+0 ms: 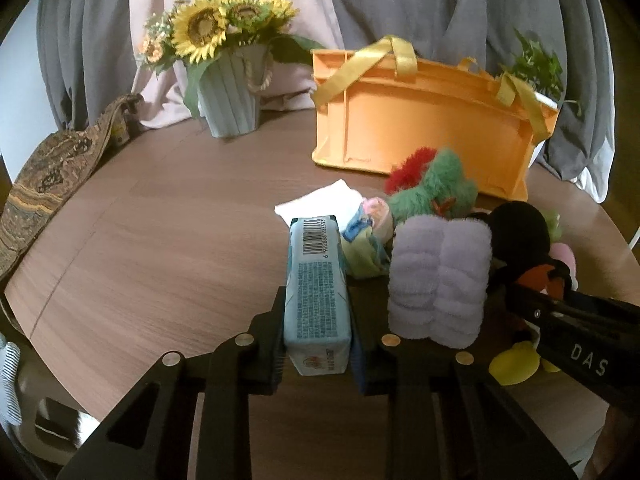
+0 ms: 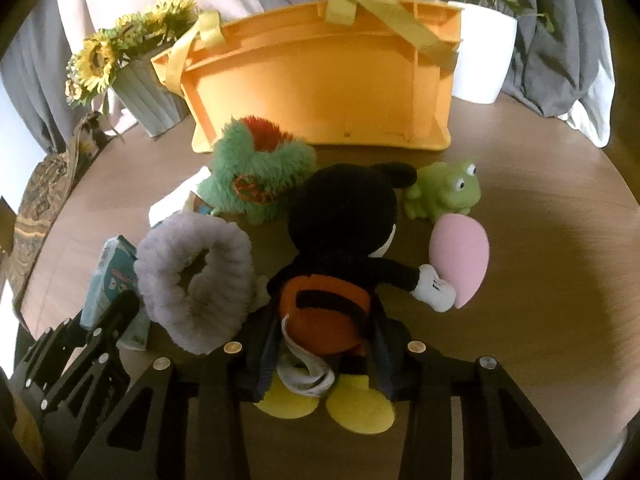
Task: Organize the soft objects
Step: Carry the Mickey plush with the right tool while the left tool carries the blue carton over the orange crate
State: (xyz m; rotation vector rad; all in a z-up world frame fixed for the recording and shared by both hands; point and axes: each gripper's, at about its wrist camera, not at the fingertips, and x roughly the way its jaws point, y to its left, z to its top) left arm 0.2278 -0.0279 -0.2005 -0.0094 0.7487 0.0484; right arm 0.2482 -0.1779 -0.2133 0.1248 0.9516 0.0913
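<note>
L jaws grip tissue pack (image 1: 316, 300), R jaws plush mouse (image 2: 332, 280).

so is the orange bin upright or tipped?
Tipped. The orange bin lies on its side on the table, ribbed underside facing both cameras, yellow handles draped over.

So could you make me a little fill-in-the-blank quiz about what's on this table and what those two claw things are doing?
1. The left gripper is closed on a pale blue ____ of tissues.
2. The right gripper clamps a black mouse plush wearing ____ shorts.
3. The flowers in the ribbed vase are ____.
4. The orange basket has ____ straps.

Missing words: pack; orange; sunflowers; yellow
</note>
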